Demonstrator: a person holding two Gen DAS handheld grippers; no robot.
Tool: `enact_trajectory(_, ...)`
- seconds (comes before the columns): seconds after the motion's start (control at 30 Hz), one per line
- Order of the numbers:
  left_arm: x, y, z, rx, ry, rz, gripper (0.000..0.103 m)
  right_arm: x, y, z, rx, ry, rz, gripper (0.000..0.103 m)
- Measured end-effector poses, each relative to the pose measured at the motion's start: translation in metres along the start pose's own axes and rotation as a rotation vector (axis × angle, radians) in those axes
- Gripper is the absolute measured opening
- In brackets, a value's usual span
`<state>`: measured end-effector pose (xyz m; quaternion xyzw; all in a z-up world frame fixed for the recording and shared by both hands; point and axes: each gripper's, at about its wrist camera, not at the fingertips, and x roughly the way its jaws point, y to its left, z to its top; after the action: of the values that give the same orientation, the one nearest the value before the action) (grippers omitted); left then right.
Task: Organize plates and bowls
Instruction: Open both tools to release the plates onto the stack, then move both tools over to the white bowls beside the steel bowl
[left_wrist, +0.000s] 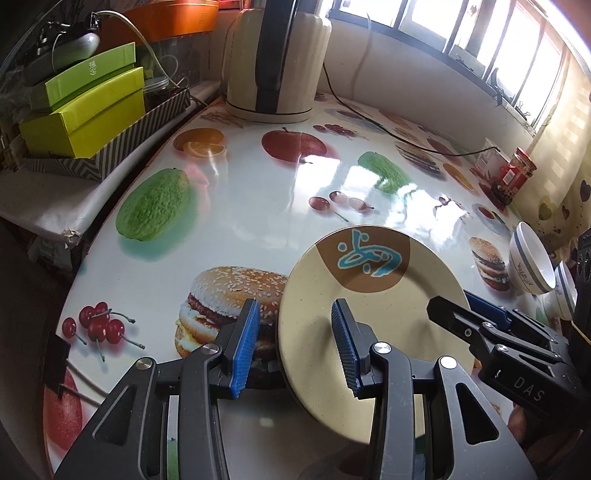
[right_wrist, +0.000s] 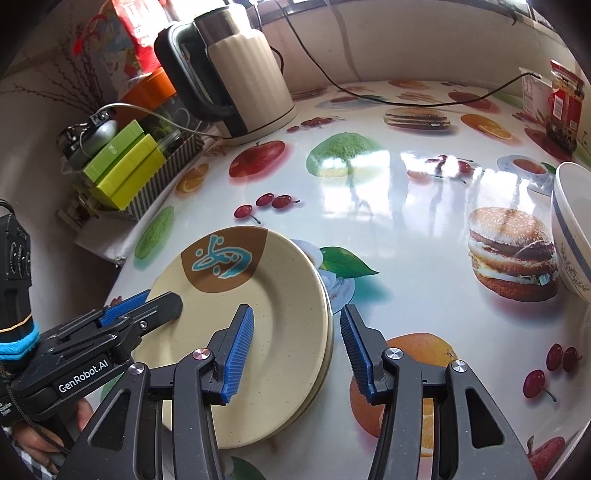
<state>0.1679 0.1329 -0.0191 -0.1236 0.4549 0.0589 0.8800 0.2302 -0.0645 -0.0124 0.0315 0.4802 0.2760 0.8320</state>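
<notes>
Two spread tools, left tool (left_wrist: 295, 343) and right tool (right_wrist: 297, 350), straddle our stacked plates (right_wrist: 280, 295), unpinched; next we fetch the bowls (left_wrist: 532, 266) far right.

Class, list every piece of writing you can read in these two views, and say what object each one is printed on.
"DAS": on the body of the right gripper, seen from the left wrist.
"GenRobot.AI": on the body of the left gripper, seen from the right wrist.
Green box: white characters, too small to read.
Red jar: label print blurred, unreadable.
Bowl: dark marks near its rim, unreadable.
</notes>
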Motion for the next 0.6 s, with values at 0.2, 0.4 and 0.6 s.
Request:
enact_trajectory(0.2,-0.033,0.001,-0.01,-0.004,-0.055,0.075,0.041,-0.033,0.002,-0.005,-0.014,-0.067,-0.041,0.058)
enact_trajectory(0.4,-0.074,-0.027,-0.023,0.075,-0.129,0.152,0.042,-0.079,0.011,-0.02,-0.057,-0.143,-0.141,0.061)
enact_trajectory(0.6,-0.106,-0.063,-0.033,0.135,-0.195,0.126,0.042,-0.132,0.009,-0.038,-0.049,-0.23,-0.193,0.062)
